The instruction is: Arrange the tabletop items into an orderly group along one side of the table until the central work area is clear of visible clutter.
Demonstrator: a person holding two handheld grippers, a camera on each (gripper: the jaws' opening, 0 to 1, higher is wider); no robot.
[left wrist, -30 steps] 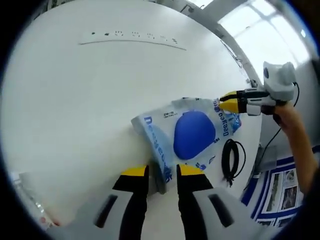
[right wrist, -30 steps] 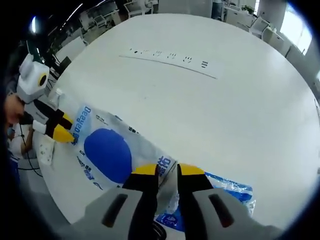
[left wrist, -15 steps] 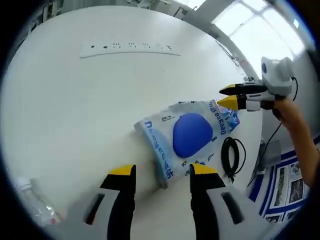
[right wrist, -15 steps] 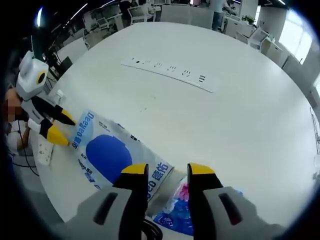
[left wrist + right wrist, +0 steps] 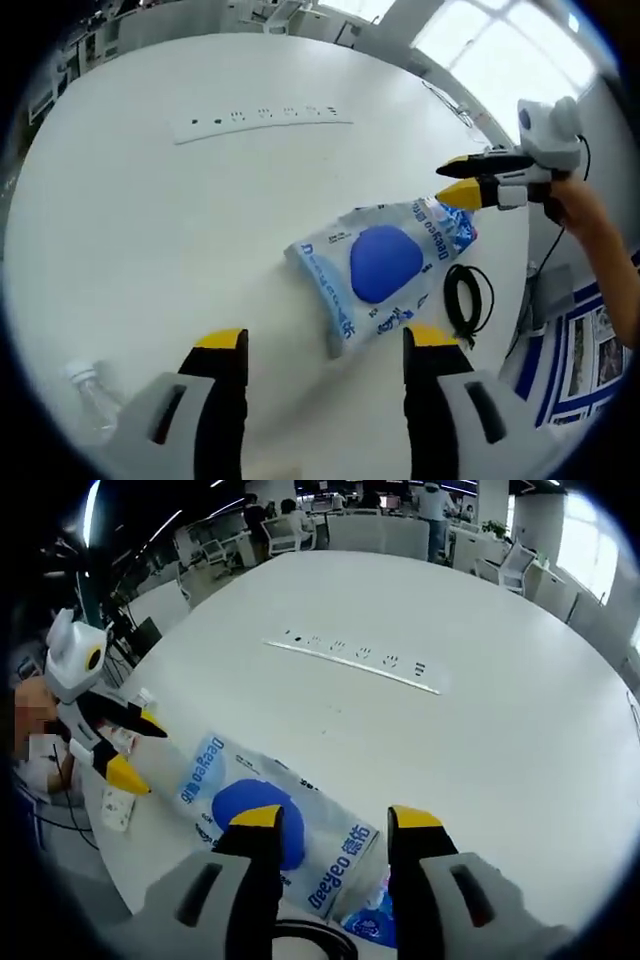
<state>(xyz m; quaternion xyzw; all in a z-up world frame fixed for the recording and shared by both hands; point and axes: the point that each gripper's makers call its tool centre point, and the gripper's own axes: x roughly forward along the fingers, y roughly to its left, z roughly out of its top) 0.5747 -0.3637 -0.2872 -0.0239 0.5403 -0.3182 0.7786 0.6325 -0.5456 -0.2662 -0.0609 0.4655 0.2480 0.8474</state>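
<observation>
Both tools let go within the last second: the left tool (image 5: 325, 345) and right tool (image 5: 330, 820), earlier pinched on opposite ends of the white-and-blue bag (image 5: 385, 265), now stand wide and backed off. The bag lies flat near the worktop (image 5: 150, 230) edge, beside a coiled black cable (image 5: 467, 302); likely this placement is done. Count: one large bag, one smaller blue packet (image 5: 372, 921) touching it, one cable, one power strip (image 5: 262, 117) mid-worktop, one clear bottle (image 5: 88, 402).
</observation>
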